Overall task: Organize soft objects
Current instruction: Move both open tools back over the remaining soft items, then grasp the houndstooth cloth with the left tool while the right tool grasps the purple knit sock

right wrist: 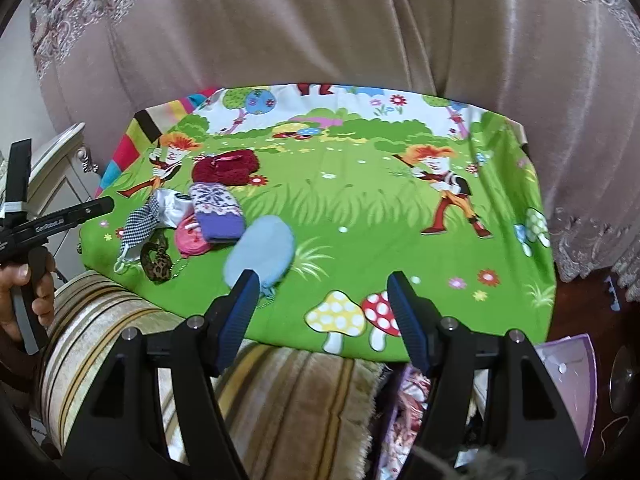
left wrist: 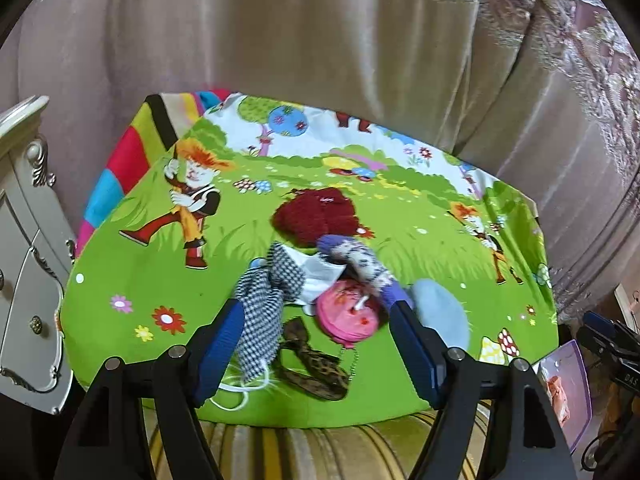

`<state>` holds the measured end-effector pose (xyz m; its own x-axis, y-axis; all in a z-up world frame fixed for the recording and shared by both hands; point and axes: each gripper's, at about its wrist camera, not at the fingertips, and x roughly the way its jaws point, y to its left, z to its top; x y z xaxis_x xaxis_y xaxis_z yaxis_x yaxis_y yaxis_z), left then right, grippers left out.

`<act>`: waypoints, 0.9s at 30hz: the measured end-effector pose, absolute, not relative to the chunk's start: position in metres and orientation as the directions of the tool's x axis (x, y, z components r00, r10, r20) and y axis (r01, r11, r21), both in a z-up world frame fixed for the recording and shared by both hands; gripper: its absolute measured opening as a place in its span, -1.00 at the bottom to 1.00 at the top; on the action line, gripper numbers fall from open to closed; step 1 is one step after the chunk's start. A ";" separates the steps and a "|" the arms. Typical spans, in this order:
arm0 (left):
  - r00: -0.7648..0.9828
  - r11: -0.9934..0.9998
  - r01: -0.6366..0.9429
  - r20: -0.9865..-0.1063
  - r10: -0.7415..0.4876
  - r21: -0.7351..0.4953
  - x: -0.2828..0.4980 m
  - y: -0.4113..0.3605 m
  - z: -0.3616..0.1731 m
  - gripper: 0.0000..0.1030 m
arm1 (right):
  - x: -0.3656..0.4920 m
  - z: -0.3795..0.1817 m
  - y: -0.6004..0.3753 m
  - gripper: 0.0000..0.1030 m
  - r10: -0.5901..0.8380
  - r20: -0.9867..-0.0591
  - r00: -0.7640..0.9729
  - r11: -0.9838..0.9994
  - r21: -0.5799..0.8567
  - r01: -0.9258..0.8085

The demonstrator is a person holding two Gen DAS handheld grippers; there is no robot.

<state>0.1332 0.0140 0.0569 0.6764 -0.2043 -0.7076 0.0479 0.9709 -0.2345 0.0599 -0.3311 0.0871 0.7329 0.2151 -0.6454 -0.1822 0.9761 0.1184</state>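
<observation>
Blue, floppy cloth pad [right wrist: 260, 250] is lying light and soft — both claws, left claw [left wrist: 316, 344] and right claw [right wrist: 320, 312], are hanging spread, empty; pinching its near edge looks best.

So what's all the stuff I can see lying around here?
cartoon sheet: one, green, covering the surface
fuzzy item: one, dark red, far end of pile
knit item: one, purple and white, pile middle
round pouch: one, pink, beside knit item
checked cloth: one, black and white, pile's left
leopard-print strip: one, brown, near edge
flat soft item: one, pale blue, pile's right
curtain: beige, behind
cabinet: one, cream, left
left tool: open, over the pile
right tool: open, empty
hand: one, gripping left tool's handle
</observation>
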 end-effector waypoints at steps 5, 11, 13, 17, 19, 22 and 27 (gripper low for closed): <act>0.619 0.966 -0.001 -0.760 -0.201 -0.257 0.153 0.026 0.039 0.46 | 0.073 0.087 -0.313 0.37 0.258 -0.648 0.716 0.965 0.134 -0.227; 0.552 0.964 -0.025 -0.808 -0.207 -0.264 0.171 0.029 0.020 0.38 | 0.093 0.085 -0.291 0.41 0.313 -0.654 0.689 0.947 0.157 -0.281; 0.539 0.966 -0.027 -0.818 -0.202 -0.256 0.178 0.028 0.015 0.36 | 0.102 0.084 -0.280 0.43 0.329 -0.658 0.678 0.940 0.158 -0.303; 0.512 0.969 -0.041 -0.838 -0.190 -0.245 0.191 0.030 0.003 0.28 | 0.118 0.079 -0.259 0.47 0.358 -0.668 0.653 0.925 0.158 -0.346; 0.504 0.968 -0.051 -0.843 -0.187 -0.245 0.196 0.033 -0.002 0.25 | 0.128 0.074 -0.247 0.48 0.377 -0.673 0.636 0.915 0.163 -0.370; 0.496 0.966 -0.063 -0.848 -0.188 -0.251 0.203 0.036 -0.009 0.20 | 0.144 0.066 -0.232 0.52 0.391 -0.685 0.614 0.905 0.168 -0.390; 0.479 0.956 -0.072 -0.851 -0.216 -0.284 0.212 0.040 -0.020 -0.16 | 0.172 0.051 -0.210 0.54 0.414 -0.709 0.571 0.891 0.186 -0.415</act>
<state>0.2116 0.0403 -0.0204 0.4791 -0.2164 -0.8507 -0.0722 0.9561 -0.2839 0.1721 -0.2105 0.0507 0.5705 0.4139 -0.7094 -0.4150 0.8906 0.1859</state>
